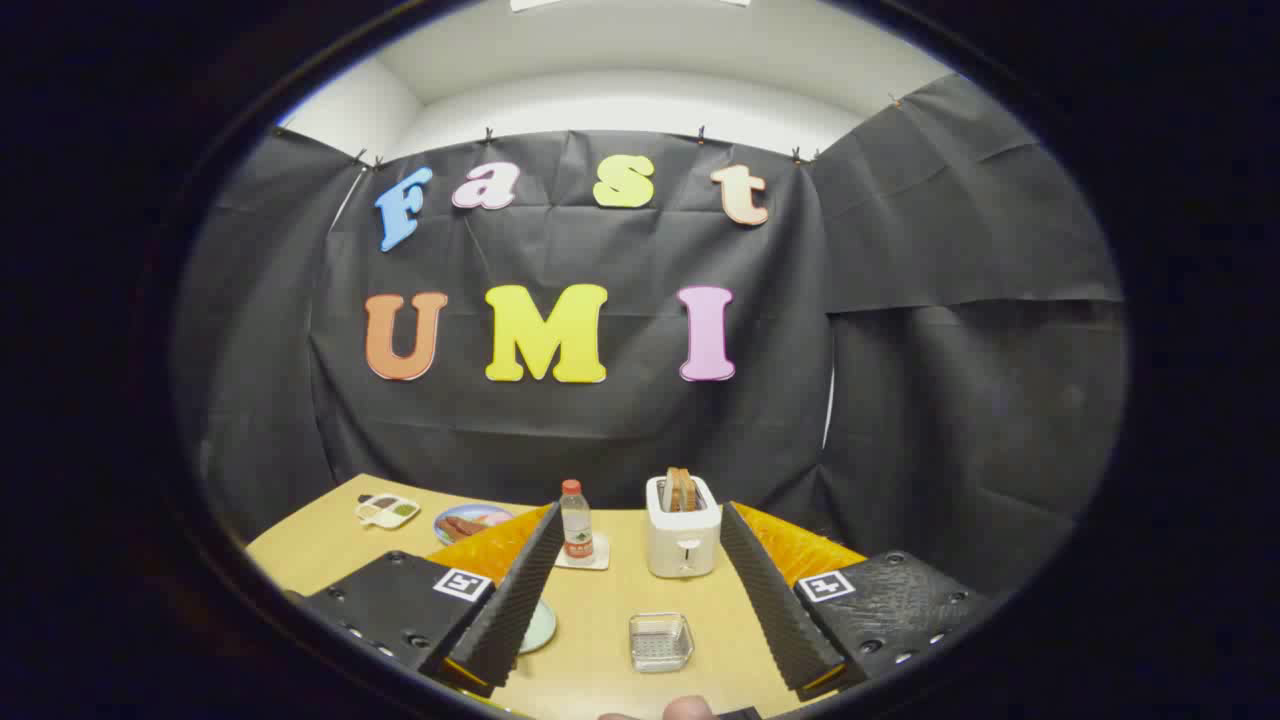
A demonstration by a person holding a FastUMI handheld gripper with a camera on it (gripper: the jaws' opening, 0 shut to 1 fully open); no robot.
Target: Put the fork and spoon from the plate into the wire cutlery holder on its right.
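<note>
My gripper (641, 510) is held above the tan table (600, 600) and stands open, with nothing between its fingers. Below the gap sits a small square wire cutlery holder (661, 641), which looks empty from here. To its left lies a pale green plate (541, 626); the left finger (515, 600) hides most of it, so I cannot tell what lies on it.
Beyond the fingertips stand a water bottle (575, 520) on a coaster and a white toaster (683, 527) with bread in it. Farther left are a plate of food (468, 522) and a white sectioned dish (387, 511). A person's fingertip (690, 708) shows nearest me.
</note>
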